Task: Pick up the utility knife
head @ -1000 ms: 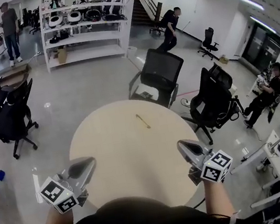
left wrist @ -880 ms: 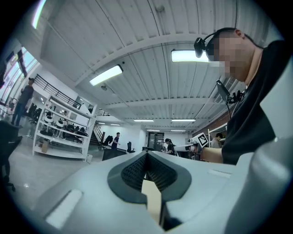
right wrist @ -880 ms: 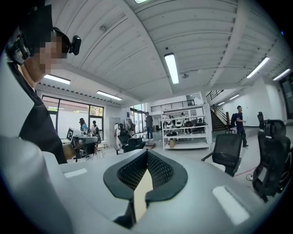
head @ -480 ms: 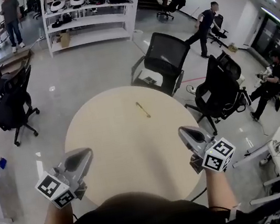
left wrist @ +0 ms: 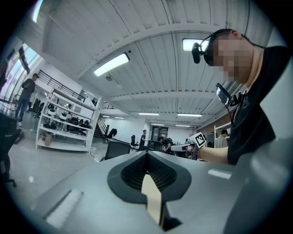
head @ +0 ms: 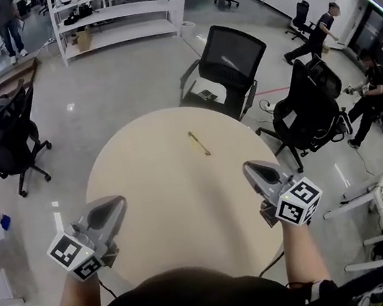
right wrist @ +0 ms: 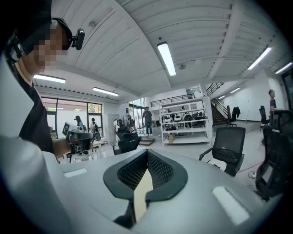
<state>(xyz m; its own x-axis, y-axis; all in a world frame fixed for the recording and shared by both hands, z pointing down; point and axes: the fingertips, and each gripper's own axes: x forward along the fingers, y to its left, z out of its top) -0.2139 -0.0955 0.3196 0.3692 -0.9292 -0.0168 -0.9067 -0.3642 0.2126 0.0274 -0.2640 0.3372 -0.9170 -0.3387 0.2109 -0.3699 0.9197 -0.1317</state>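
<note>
Nearest the person, both forearms reached forward over the near edge of the round table (head: 159, 212), one on each side of the body. The left gripper (head: 115, 203) sat at about 7 o'clock on the tabletop and the right gripper (head: 251, 170) at about 4 o'clock. Both pointed roughly level, their tips turned slightly inward toward the table's middle. In each gripper's own view the two jaws met at the tip with nothing between them, so both were closed and empty.

Past the centre of the table, toward 1 o'clock, lay the utility knife (head: 198, 143), a thin yellowish bar flat on the bare top and well apart from both grippers. Its long axis ran from about 11 o'clock at the far end to 5 o'clock at the near end. It lay at about 10 o'clock from the right gripper and at about 2 o'clock from the left. The right gripper looked the nearer, and the knife's near end pointed toward it. Its jaws would probably need to open and close across the knife's narrow width.

Beyond the table's far edge stood a black office chair (head: 232, 55).
</note>
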